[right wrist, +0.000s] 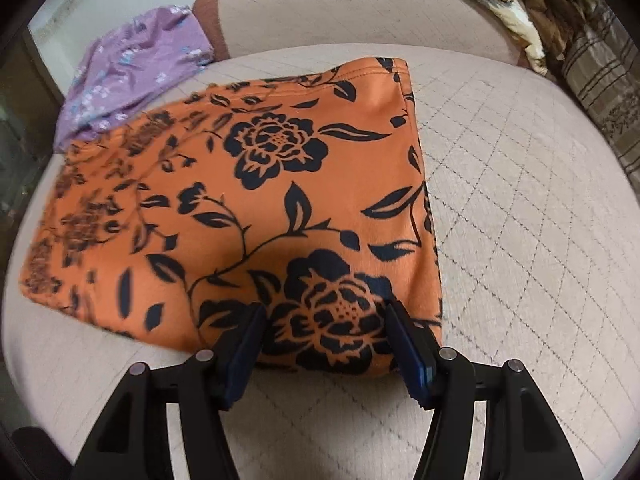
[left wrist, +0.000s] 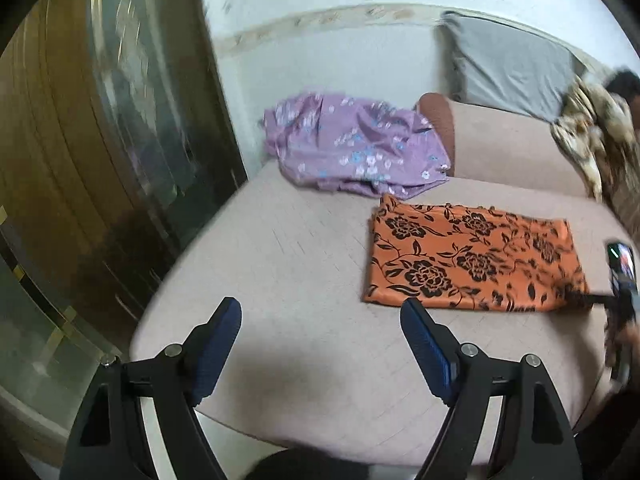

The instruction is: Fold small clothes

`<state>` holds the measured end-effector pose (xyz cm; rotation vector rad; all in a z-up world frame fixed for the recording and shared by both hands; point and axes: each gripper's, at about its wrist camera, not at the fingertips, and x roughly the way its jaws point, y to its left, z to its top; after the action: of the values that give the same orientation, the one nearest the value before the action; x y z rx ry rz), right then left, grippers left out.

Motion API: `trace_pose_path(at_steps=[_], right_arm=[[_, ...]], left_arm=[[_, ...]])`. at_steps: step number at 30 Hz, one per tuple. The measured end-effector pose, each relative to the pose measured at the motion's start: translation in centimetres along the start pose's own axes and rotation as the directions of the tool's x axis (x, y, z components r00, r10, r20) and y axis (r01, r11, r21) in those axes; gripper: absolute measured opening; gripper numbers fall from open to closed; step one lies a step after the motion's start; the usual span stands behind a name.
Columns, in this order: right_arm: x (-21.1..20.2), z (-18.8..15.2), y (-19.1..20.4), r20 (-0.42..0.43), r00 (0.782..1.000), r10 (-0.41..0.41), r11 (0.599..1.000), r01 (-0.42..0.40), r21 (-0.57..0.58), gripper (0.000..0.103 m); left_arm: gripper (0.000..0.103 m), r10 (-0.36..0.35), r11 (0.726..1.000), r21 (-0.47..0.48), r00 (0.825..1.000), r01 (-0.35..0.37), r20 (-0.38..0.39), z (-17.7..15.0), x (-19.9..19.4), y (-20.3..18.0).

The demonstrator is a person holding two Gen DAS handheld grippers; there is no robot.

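From the left wrist view, the left gripper [left wrist: 320,312] hung with its blue-padded jaws wide apart and nothing between them, over bare pinkish quilted sofa cushion [left wrist: 280,248]. The orange cloth printed with black flowers [left wrist: 472,256], lying flat as a folded rectangle, sat ahead and to the right of this gripper, well apart from it, its long axis running across the view from left to right. A crumpled lilac garment with a small pale floral print [left wrist: 352,144] lay farther ahead, beyond the orange cloth's far left corner, against the sofa back. At the right edge the right gripper [left wrist: 592,300] showed blurred, at the orange cloth's near right corner. From the right wrist view, the right gripper [right wrist: 326,316] stood with jaws apart, its tips over the near edge of the orange cloth [right wrist: 248,184]; whether the pads touched the fabric could not be told, and they were not pinching it. The cloth stretched ahead and to the left from this gripper, one hemmed end far ahead. The lilac garment [right wrist: 132,68] lay beyond at upper left. The right hand was judged clearly the nearer to the cloth. No brand, label or legible writing appeared in either view.
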<state>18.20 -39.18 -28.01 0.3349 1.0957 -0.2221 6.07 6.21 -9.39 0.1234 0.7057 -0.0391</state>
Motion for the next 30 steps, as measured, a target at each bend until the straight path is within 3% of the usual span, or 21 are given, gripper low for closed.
trace_pose_path(at_steps=[3, 6, 9, 13, 17, 21, 24, 26, 28, 30], right_arm=[[-2.5, -0.9, -2.6, 0.07, 0.989, 0.127, 0.987, -0.133, 0.09, 0.064], [-5.0, -1.5, -5.4, 0.156, 0.97, 0.185, 0.962, -0.211, 0.173, 0.064], [-6.5, -1.4, -6.8, 0.202, 0.96, 0.194, 0.954, -0.232, 0.189, 0.064], [-5.4, -1.1, -8.1, 0.171, 0.944, 0.282, 0.907, -0.321, 0.272, 0.064], [-4.6, -0.7, -7.4, 0.16, 0.935, 0.317, 0.896, -0.351, 0.272, 0.064], [-3.3, 0.0, -6.7, 0.157, 0.894, 0.42, 0.838, -0.448, 0.312, 0.064], [-2.2, 0.0, -6.1, 0.138, 0.874, 0.466, 0.807, -0.484, 0.337, 0.064], [-1.2, -0.1, -5.7, 0.106, 0.874, 0.474, 0.806, -0.479, 0.349, 0.065], [0.3, -0.3, -5.3, 0.042, 0.893, 0.449, 0.823, -0.431, 0.37, 0.065], [0.8, -0.4, -5.3, 0.028, 0.894, 0.447, 0.821, -0.423, 0.385, 0.065]], left_arm=[[0.082, -0.026, 0.998, -0.064, 0.999, 0.023, -0.046, 0.0, 3.9, -0.4], [0.082, -0.018, 0.999, -0.052, 0.997, 0.014, -0.075, -0.3, 7.9, -2.4], [0.082, -0.047, 0.998, -0.038, 0.993, 0.043, -0.109, -0.1, 11.5, -4.8], [0.082, -0.063, 0.996, -0.075, 0.99, 0.054, -0.129, 0.3, 15.1, -6.5], [0.082, -0.085, 0.99, -0.124, 0.988, 0.069, -0.127, 0.9, 18.0, -7.5], [0.082, -0.064, 0.993, -0.107, 0.993, 0.053, -0.102, 0.9, 20.2, -8.3], [0.082, -0.037, 0.996, -0.084, 0.987, 0.025, -0.154, -0.7, 23.0, -8.8], [0.088, -0.004, 0.998, -0.056, 0.973, -0.01, -0.232, -2.2, 25.2, -9.1], [0.092, -0.022, 0.992, -0.124, 0.976, -0.005, -0.218, -2.0, 24.9, -8.3], [0.091, -0.045, 0.992, -0.123, 0.971, 0.017, -0.233, -1.7, 24.7, -7.9]])
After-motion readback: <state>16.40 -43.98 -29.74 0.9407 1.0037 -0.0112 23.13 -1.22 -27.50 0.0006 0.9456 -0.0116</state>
